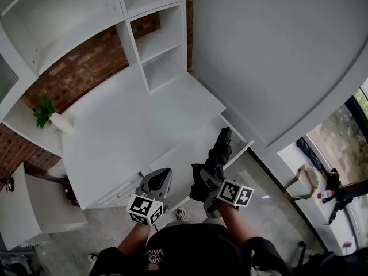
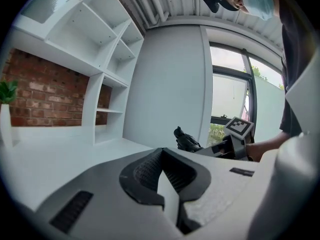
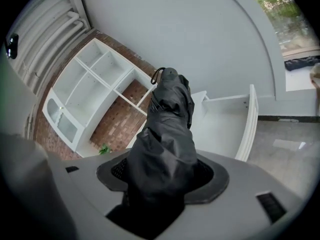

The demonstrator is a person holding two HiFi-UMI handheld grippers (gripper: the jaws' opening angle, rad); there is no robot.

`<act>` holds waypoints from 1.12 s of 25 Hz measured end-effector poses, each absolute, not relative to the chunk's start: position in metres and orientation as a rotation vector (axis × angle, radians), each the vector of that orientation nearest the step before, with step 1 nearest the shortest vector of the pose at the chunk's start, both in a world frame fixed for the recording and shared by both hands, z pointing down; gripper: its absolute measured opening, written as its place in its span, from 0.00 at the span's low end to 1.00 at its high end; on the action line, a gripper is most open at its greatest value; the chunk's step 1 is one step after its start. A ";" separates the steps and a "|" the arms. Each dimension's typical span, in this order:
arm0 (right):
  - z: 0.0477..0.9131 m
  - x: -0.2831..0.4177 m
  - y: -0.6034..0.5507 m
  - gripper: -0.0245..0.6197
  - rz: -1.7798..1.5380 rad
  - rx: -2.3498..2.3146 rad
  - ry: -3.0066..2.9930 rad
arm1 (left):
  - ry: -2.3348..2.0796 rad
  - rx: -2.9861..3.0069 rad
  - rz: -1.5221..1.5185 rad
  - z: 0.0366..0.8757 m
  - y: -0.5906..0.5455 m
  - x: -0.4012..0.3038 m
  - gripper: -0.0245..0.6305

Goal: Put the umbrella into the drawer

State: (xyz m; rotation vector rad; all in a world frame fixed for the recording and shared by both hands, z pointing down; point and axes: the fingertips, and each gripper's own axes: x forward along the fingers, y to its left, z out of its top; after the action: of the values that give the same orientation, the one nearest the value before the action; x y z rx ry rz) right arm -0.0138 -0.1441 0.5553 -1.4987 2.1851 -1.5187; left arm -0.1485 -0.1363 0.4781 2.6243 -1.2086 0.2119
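Note:
A folded black umbrella (image 1: 219, 149) sticks forward out of my right gripper (image 1: 208, 175), which is shut on its lower end. It hangs over the open white drawer (image 1: 185, 149) at the right end of the white desk (image 1: 126, 125). In the right gripper view the umbrella (image 3: 168, 126) fills the middle of the gripper (image 3: 164, 186), with the drawer (image 3: 226, 126) behind and below it. My left gripper (image 1: 160, 181) is shut and empty, just left of the drawer near the desk's front edge. In the left gripper view, the umbrella's tip (image 2: 185, 139) shows beyond the left gripper (image 2: 167, 184).
A white shelf unit (image 1: 158, 42) stands at the desk's back against a brick wall (image 1: 80, 68). A small potted plant (image 1: 46, 112) sits at the far left. A large white wall panel (image 1: 276, 50) rises right of the drawer. A window ledge (image 1: 319, 183) with loose items lies lower right.

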 end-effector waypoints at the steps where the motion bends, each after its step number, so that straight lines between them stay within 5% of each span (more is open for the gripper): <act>1: 0.560 -0.017 -0.149 0.46 -1.522 -1.520 2.165 | -1.190 2.632 0.218 0.480 -0.140 -0.152 0.05; 28: 0.736 0.032 -0.291 0.46 -1.964 -1.923 1.940 | -1.262 2.453 0.318 0.545 -0.246 -0.116 0.05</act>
State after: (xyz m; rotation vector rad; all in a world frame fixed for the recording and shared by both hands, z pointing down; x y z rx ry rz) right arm 0.0317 -0.2914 0.7358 -1.9233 1.9397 -1.9638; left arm -0.1162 -0.2464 0.5449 2.4529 -1.2625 0.3181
